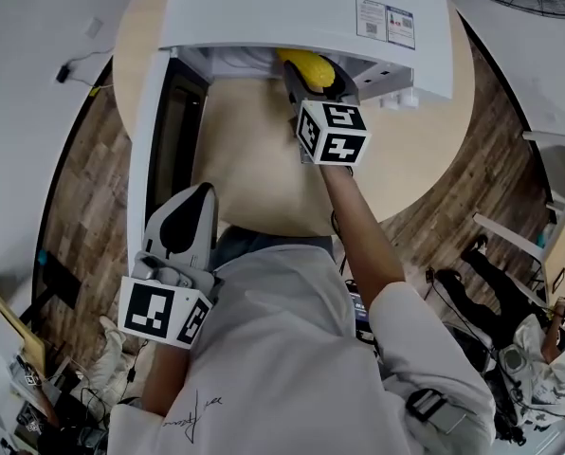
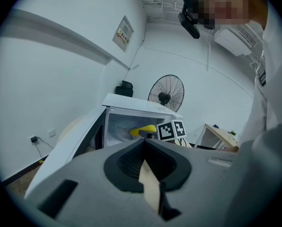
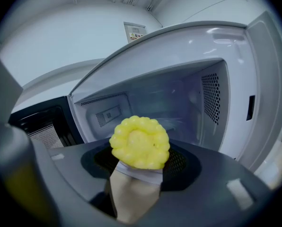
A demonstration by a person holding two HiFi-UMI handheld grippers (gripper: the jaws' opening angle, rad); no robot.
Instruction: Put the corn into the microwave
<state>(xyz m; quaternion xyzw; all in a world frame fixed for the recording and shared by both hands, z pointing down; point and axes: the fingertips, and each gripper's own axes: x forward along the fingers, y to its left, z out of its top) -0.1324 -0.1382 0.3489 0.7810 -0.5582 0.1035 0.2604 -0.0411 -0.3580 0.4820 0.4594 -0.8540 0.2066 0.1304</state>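
- Closest to my head camera was my white shirt (image 1: 292, 349), with the left tongs (image 1: 199, 197) held low beside it, near the edge of the round wooden table (image 1: 425, 150)
- Those left tongs (image 2: 143, 143) were clenched, jaws meeting at the tips with nothing between them, and they pointed towards the microwave (image 2: 131, 108)
- The right tongs (image 1: 313, 81) reached forward over the table to the microwave (image 1: 301, 8); they were grasping the corn (image 1: 306, 64)
- In the right gripper view, the right tongs (image 3: 140, 167) gripped the yellow corn (image 3: 140, 142) endwise, its round end facing the camera
- The corn (image 2: 143, 130) sat at the mouth of the white microwave (image 3: 179, 93), in front of the bare cavity
- The microwave door (image 1: 154, 131) stood swung wide open on my left
- A floor fan (image 2: 165, 94) stood behind the microwave
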